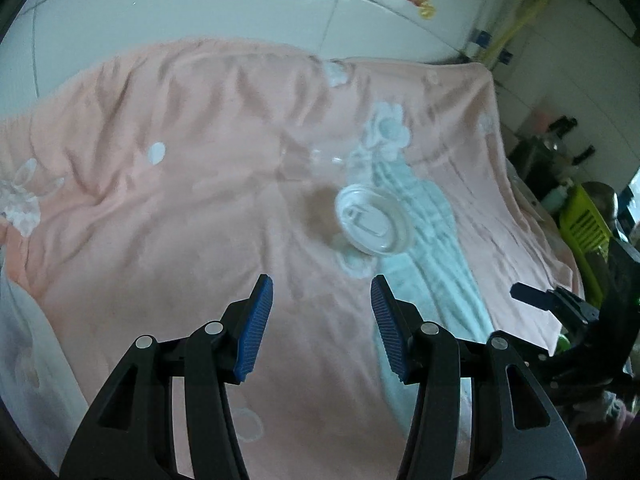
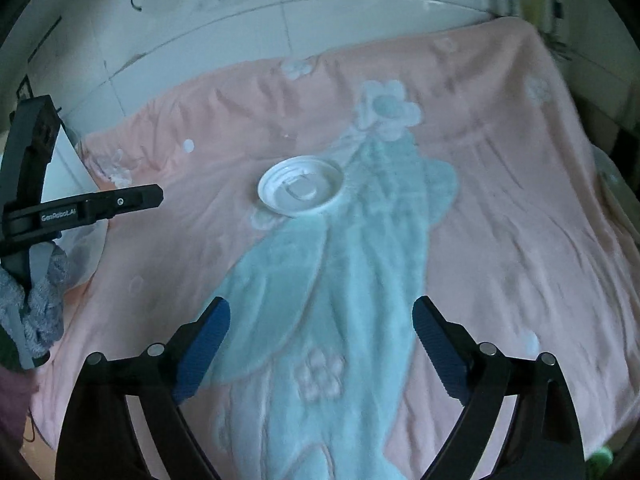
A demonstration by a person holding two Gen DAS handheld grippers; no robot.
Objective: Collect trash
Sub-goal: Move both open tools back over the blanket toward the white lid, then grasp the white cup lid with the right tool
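Note:
A clear plastic cup lies on its side on the pink blanket (image 1: 180, 128), its white lid (image 1: 372, 220) facing me; the see-through body (image 1: 312, 164) is hard to make out. My left gripper (image 1: 322, 280) hovers just short of the lid, open, with nothing between its blue pads. In the right wrist view the same lid (image 2: 301, 191) rests mid-blanket, well ahead of my right gripper (image 2: 321, 303), which is open wide and holds nothing. One finger of the right gripper (image 1: 532, 296) shows at the right edge, and the left gripper's finger (image 2: 120, 202) at the left.
The blanket (image 2: 500, 200) carries a pale blue and white flower pattern and drops off at its right edge. A white tiled wall (image 2: 320, 12) with fruit stickers stands behind. A yellow-green slatted basket (image 1: 580, 224) and bottles sit at the right. A grey knit sleeve (image 2: 40, 300) is at the left.

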